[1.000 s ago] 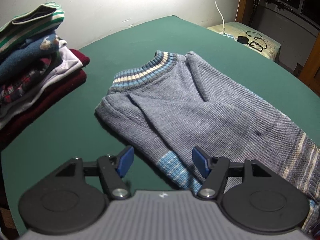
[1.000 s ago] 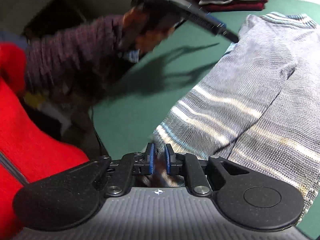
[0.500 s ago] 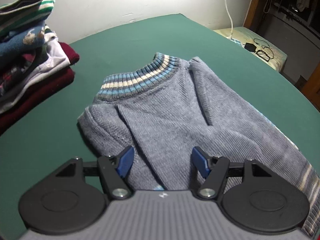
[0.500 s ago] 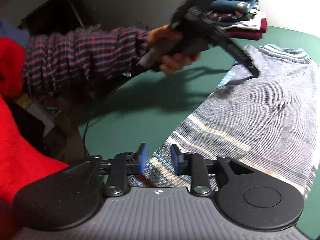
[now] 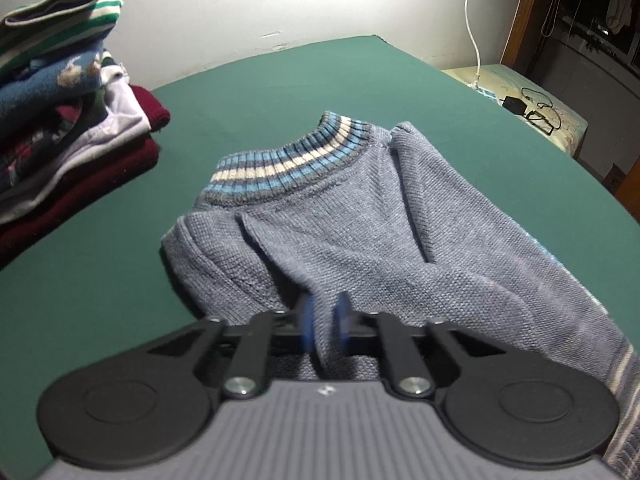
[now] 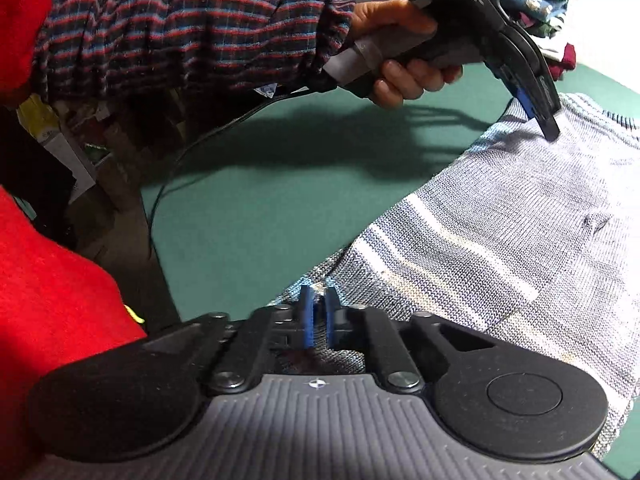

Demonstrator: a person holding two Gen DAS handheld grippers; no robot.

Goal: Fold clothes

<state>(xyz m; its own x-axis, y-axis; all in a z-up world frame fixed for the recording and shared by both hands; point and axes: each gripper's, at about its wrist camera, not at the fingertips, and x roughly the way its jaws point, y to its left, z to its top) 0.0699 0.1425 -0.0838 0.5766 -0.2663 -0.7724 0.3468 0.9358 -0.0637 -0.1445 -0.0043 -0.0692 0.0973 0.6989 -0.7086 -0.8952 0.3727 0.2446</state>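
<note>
Your left gripper (image 5: 325, 320) had closed on the sweater (image 5: 400, 240); right gripper (image 6: 316, 316) pinched the hem. Lift both evenly toward 12 o'clock.

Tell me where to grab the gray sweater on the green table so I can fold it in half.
Grip the gray sweater along its near long edge, coming in low from the table's near side. It lies flat with sleeves folded in, so only edges offer a pinchable fold. The left gripper pinches near the shoulder, the right gripper the striped hem; lifting both should carry hem to collar.
</note>
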